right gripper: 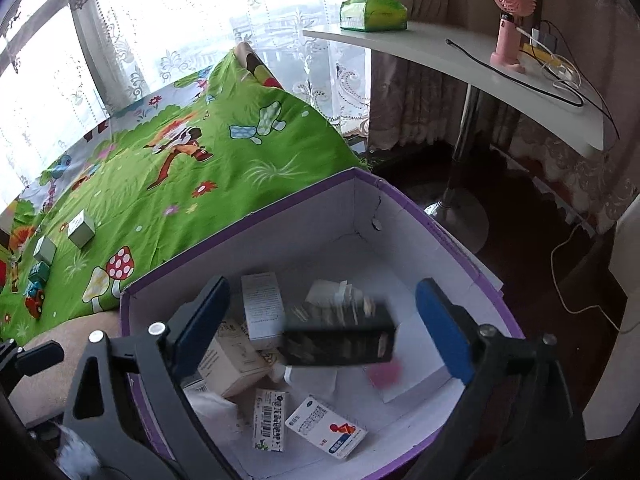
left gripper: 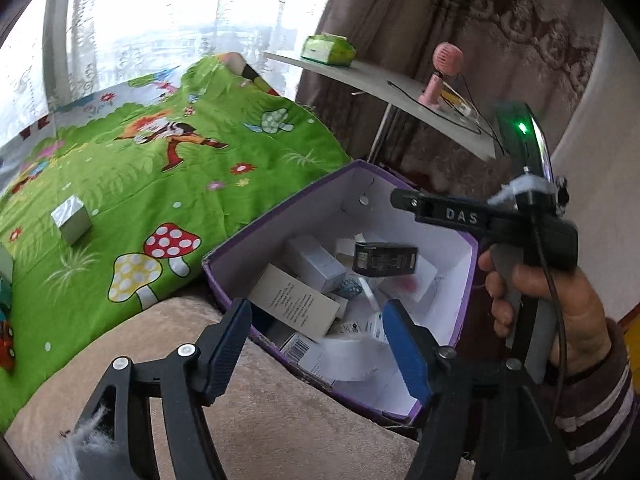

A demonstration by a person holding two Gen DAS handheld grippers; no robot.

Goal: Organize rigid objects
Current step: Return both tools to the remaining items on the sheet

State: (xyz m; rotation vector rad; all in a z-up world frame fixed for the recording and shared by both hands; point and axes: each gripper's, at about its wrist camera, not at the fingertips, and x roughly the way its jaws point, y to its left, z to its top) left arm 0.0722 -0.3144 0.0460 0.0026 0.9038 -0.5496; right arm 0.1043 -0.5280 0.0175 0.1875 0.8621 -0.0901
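Observation:
A purple box with a white inside point(left gripper: 280, 216) point(right gripper: 248, 216) holds several small cartons. A black carton point(right gripper: 340, 334) point(left gripper: 384, 258) is blurred in mid-air between my right gripper's open fingers, untouched by either pad, above the cartons. My right gripper point(right gripper: 320, 332) is open over the box; its body also shows in the left wrist view point(left gripper: 496, 220). My left gripper point(left gripper: 316, 344) is open and empty at the box's near rim. A silver carton point(left gripper: 72, 218) point(right gripper: 81, 233) lies on the green cartoon sheet point(left gripper: 160, 152), with a few more small boxes point(right gripper: 42, 258) at the left.
A white side table point(right gripper: 460, 64) with a pink fan point(right gripper: 510, 12), a green tissue pack point(right gripper: 372, 12) and cables stands behind the box. A beige cushion point(left gripper: 280, 412) lies under my left gripper. Curtains and a window are behind.

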